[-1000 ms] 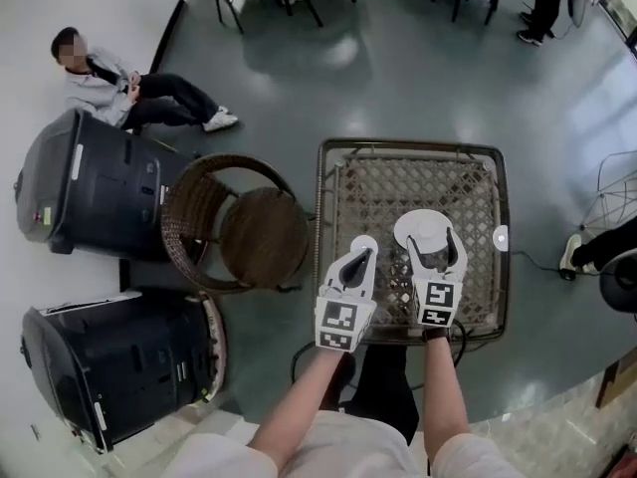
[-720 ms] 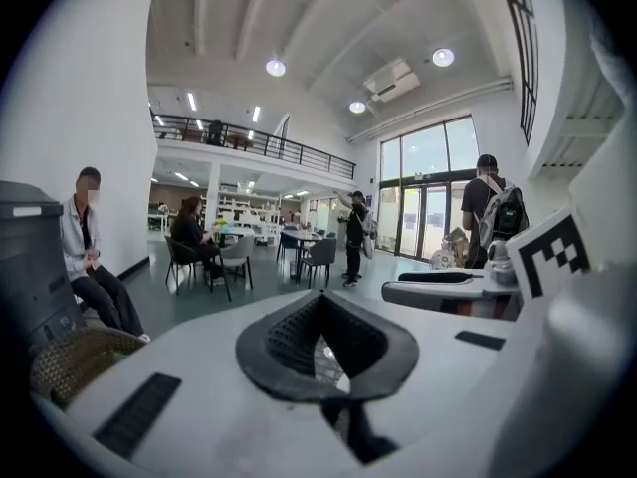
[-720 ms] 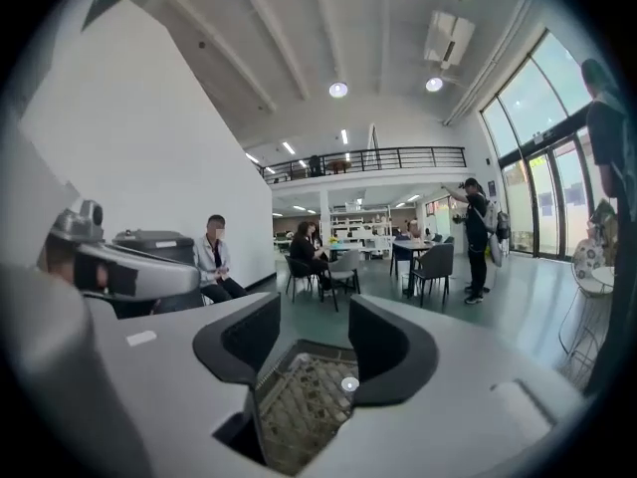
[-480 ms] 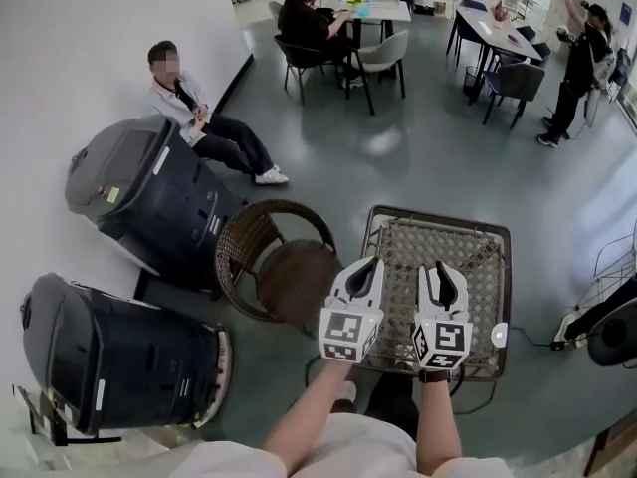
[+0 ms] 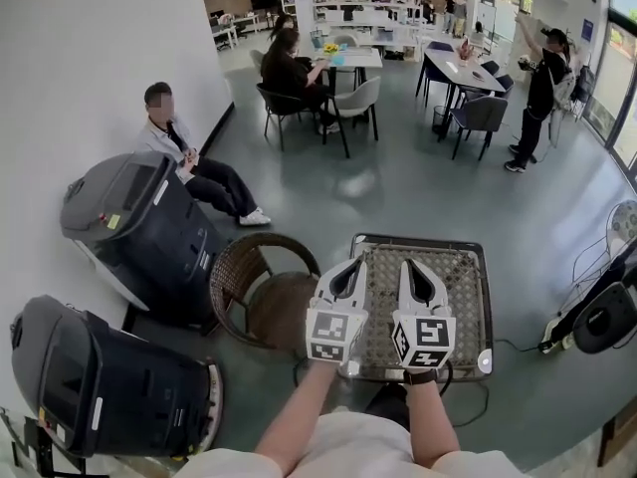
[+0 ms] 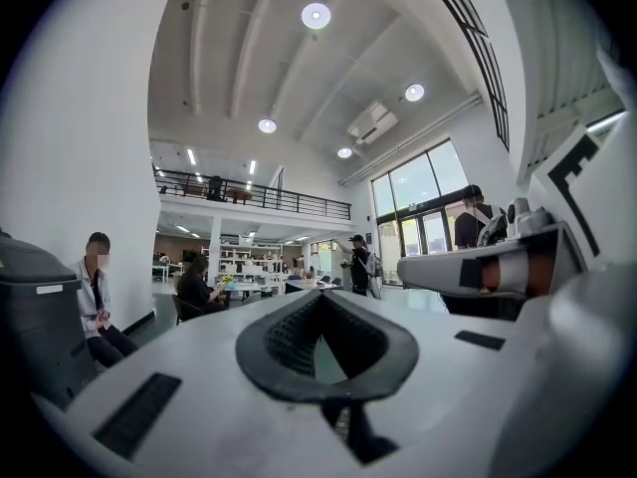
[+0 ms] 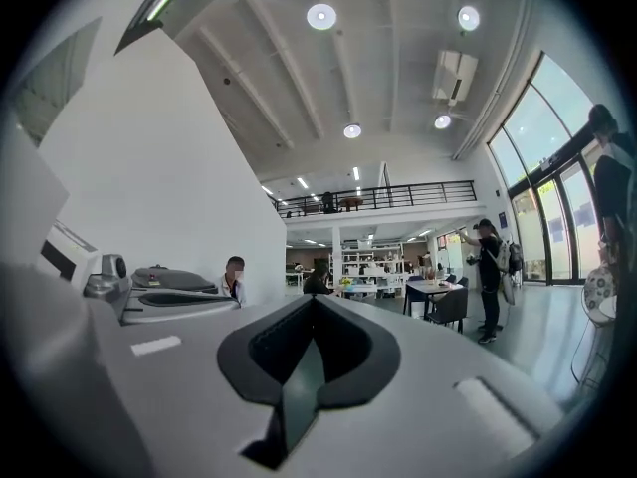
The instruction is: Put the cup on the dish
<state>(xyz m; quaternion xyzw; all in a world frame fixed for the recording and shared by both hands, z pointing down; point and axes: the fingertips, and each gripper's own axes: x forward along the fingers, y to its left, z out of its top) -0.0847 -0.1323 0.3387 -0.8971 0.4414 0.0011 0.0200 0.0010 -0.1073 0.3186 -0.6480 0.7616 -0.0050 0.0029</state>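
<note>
My left gripper (image 5: 355, 263) and right gripper (image 5: 407, 264) are side by side and level at the lower centre of the head view, in front of the wicker table (image 5: 470, 289). Both have their jaws together and hold nothing. The right one's jaws have just been closing, with nothing between them. The cup and dish show in no view. My grippers cover much of the tabletop, so I cannot tell where the cup lies or how it looks.

No lettering, label or number is legible anywhere.
</note>
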